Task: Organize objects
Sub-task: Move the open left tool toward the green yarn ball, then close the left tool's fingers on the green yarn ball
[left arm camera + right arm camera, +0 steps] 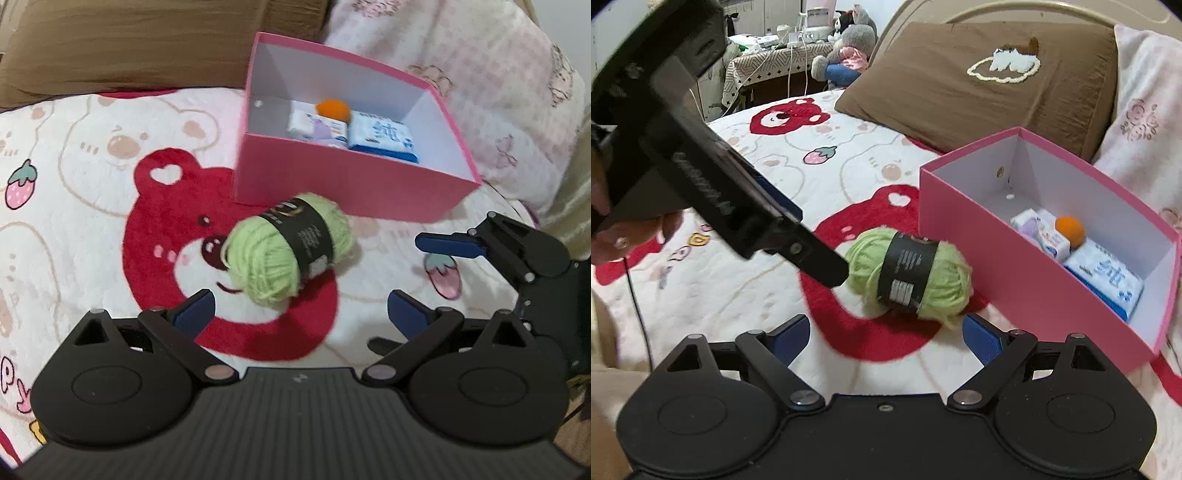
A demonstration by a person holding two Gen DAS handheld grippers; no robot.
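A light green yarn ball [288, 247] with a black label lies on the bear-print bedspread, just in front of the pink box [351, 192]. My left gripper [301, 310] is open, and the yarn sits just beyond its blue pads. In the right wrist view the yarn [912, 273] lies just past my open right gripper [886, 332], near its right pad. One black finger [827, 266] of the left gripper reaches the yarn's left end there. The box [1015, 273] holds an orange ball [1069, 229] and two tissue packs [1104, 280].
A brown pillow [979, 85] lies behind the box and a pink floral quilt [480, 74] to its right. A hand [613, 236] holds the left gripper. Plush toys [849, 48] and a cluttered table stand beyond the bed.
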